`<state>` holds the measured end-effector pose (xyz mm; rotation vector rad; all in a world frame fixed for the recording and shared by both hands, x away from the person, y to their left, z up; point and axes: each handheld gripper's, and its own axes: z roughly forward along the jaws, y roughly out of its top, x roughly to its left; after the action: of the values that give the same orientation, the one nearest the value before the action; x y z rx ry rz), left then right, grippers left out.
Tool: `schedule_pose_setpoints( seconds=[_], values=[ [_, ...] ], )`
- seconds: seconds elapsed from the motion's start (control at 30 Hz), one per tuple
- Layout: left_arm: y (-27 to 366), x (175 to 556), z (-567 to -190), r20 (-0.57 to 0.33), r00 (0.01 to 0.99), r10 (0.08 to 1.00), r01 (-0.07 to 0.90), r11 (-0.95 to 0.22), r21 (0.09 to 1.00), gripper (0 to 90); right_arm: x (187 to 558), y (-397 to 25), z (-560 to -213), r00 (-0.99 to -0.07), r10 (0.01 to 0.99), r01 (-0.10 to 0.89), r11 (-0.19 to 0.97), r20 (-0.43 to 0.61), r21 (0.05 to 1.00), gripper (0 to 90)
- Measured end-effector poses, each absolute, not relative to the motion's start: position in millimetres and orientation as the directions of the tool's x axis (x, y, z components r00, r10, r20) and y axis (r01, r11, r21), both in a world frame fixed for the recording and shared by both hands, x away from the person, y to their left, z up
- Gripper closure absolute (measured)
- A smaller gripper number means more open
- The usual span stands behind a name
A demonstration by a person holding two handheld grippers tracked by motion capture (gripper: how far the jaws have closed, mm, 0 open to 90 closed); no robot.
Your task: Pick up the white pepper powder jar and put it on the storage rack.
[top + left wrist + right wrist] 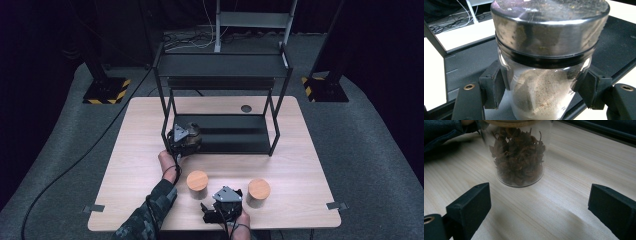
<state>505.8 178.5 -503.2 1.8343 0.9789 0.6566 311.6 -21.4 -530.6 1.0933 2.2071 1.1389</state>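
A glass jar (pixel 541 100) with a metal lid, part full of beige powder, is held at its glass body by my left gripper (pixel 541 90), which is shut on it. In the high view this jar (pixel 193 132) and left gripper (pixel 184 137) are at the left end of the black rack's lower shelf (pixel 235 135). I cannot tell whether the jar rests on the shelf. My right gripper (pixel 539 207) is open, with a wooden-lidded jar of dark dried spice (pixel 519 160) standing a little ahead of its jaws. From above, the right gripper (pixel 223 201) sits near the table's front edge, right of that jar (pixel 197 183).
A second wooden-lidded jar (pixel 259 191) stands to the right of my right gripper. The black two-tier rack (pixel 222 65) takes up the back middle of the wooden table (pixel 140 150). A camouflage sleeve (pixel 150 215) reaches in from the front left. Cables trail off the table's left side.
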Motion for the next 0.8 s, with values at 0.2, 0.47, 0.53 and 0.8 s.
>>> schedule_pose_setpoints(
  seconds=[0.2,0.47,0.53,0.8],
  values=[
    [177.1,508.5,-506.7,0.026,0.542,0.840,0.351,-0.254,0.901,30.3,311.5,-21.5,-530.6,-0.600,0.800,0.452,0.353,-0.014,0.819,3.8],
    [177.9,509.0,-508.5,0.019,0.549,0.836,0.346,-0.248,0.905,30.3,311.5,-21.5,-530.6,-0.600,0.800,0.451,0.352,-0.014,0.820,3.8],
    [177.7,509.5,-508.6,0.018,0.549,0.835,0.346,-0.247,0.905,30.2,311.4,-21.5,-530.6,-0.600,0.800,0.451,0.353,-0.015,0.820,3.8],
    [176.7,511.5,-507.9,0.016,0.552,0.834,0.351,-0.250,0.902,30.2,311.5,-21.5,-530.7,-0.600,0.800,0.450,0.354,-0.016,0.820,3.8]
  ],
)
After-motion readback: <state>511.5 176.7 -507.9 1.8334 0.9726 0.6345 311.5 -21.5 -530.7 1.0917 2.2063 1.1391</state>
